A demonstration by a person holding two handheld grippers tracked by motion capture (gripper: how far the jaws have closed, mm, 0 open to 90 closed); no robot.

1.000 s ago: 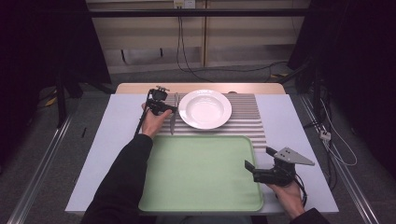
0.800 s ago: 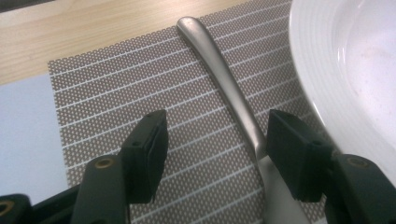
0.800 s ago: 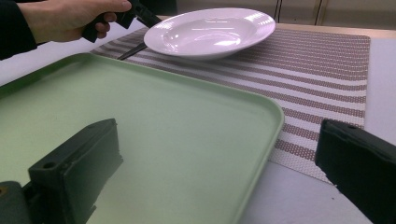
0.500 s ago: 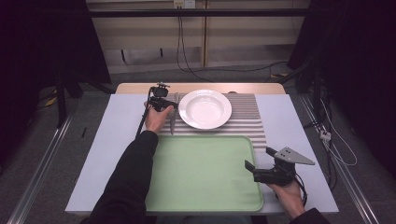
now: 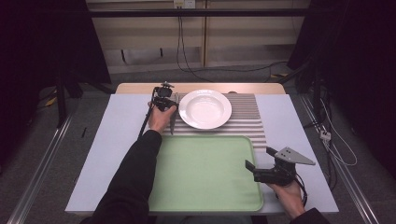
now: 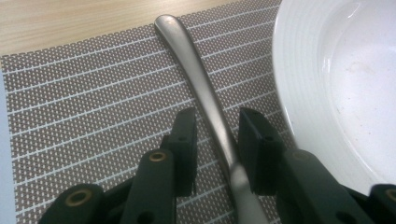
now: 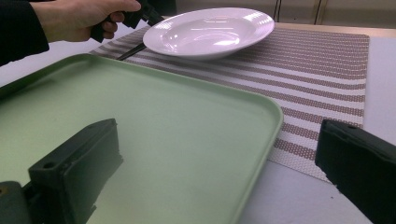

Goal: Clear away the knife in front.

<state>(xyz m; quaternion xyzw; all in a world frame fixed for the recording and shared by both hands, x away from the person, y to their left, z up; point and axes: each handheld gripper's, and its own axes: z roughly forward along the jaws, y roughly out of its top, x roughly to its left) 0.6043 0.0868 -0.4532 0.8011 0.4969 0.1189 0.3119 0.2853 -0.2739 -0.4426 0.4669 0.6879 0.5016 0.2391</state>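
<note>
L gripper [image 6: 215, 140] is straddling the utensil handle [image 6: 201, 88] beside the plate [image 6: 345, 79], jaws apart, prob. about to clamp; R gripper [image 5: 261, 170] is waiting released by the tray [image 5: 205, 205].

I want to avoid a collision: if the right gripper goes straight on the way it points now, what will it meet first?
Probably the green tray: the right gripper stands open over its near corner, aimed low across it. Beyond lie the striped mat and the white plate, but depth is unclear.
</note>
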